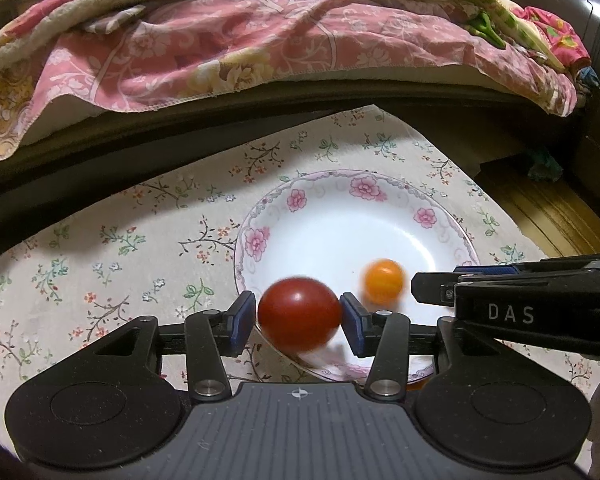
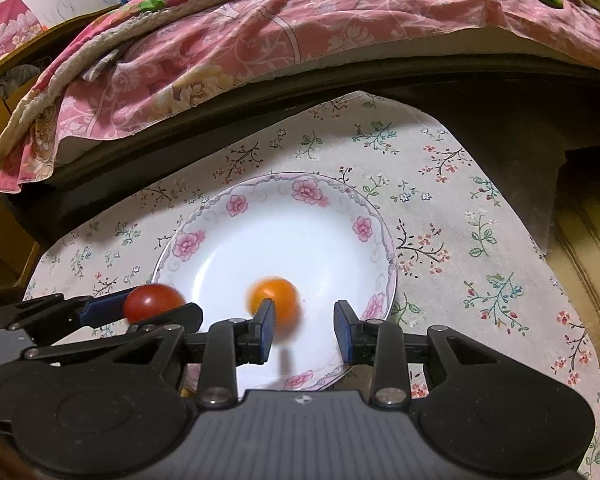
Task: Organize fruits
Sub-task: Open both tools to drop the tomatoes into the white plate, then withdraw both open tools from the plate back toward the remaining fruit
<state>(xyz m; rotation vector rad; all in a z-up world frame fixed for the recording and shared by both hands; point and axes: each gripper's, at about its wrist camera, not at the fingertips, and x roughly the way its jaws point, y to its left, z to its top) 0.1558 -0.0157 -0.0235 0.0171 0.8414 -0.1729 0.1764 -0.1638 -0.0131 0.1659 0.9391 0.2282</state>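
A red tomato (image 1: 299,312) sits between the blue pads of my left gripper (image 1: 298,318), which is shut on it just over the near rim of a white floral plate (image 1: 256,240); its lower edge is blurred. An orange tomato (image 1: 383,280), also blurred, is inside the plate. My right gripper (image 2: 305,320) stands open above the plate's (image 2: 236,205) near side. The orange tomato (image 2: 278,300) lies by its left finger, partly behind it. In the right wrist view the left gripper (image 2: 160,307) comes in from the left with the red tomato (image 2: 153,301).
The plate rests on a floral tablecloth (image 1: 120,264) over a small table. A bed with a pink quilt (image 1: 228,52) runs along the far side. Wooden floor (image 2: 588,240) shows to the right. The right gripper (image 1: 420,292) reaches in at the right of the left wrist view.
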